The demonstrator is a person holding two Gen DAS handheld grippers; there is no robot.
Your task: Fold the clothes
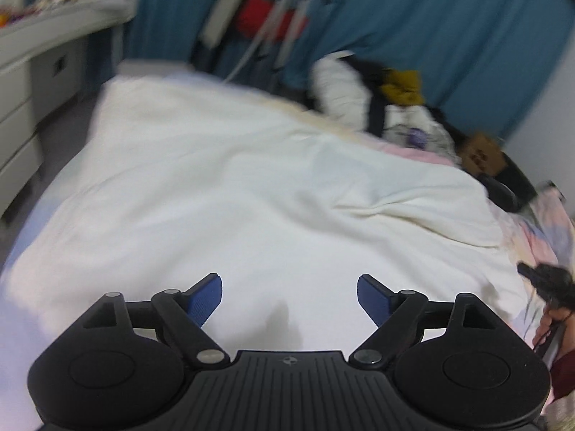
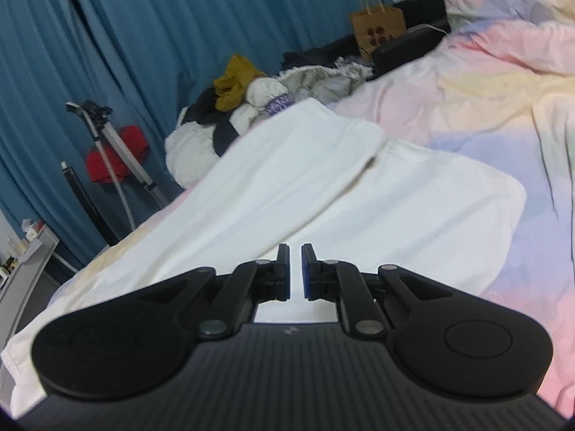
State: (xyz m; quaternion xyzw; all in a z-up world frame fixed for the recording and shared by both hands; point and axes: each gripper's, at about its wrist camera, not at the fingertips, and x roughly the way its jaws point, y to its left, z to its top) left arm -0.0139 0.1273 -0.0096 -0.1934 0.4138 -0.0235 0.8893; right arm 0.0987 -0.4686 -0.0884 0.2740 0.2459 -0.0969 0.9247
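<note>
A white garment (image 1: 251, 186) lies spread flat over the bed. In the right wrist view it shows as white trousers (image 2: 323, 186) with two legs running away from me. My left gripper (image 1: 289, 296) hovers above the near part of the cloth, jaws wide open with nothing between the blue pads (image 1: 205, 300). My right gripper (image 2: 295, 269) sits low over the near end of the trousers, jaws drawn together to a thin slit, and no cloth shows between them. At the right edge of the left wrist view a hand (image 1: 546, 327) holds that right gripper.
A pastel duvet (image 2: 503, 89) covers the bed. A heap of clothes (image 2: 251, 107) and a brown paper bag (image 2: 377, 25) lie at the far side. A tripod (image 2: 107, 143) stands by the blue curtain (image 2: 143, 36). White drawers (image 1: 21, 107) stand to the left.
</note>
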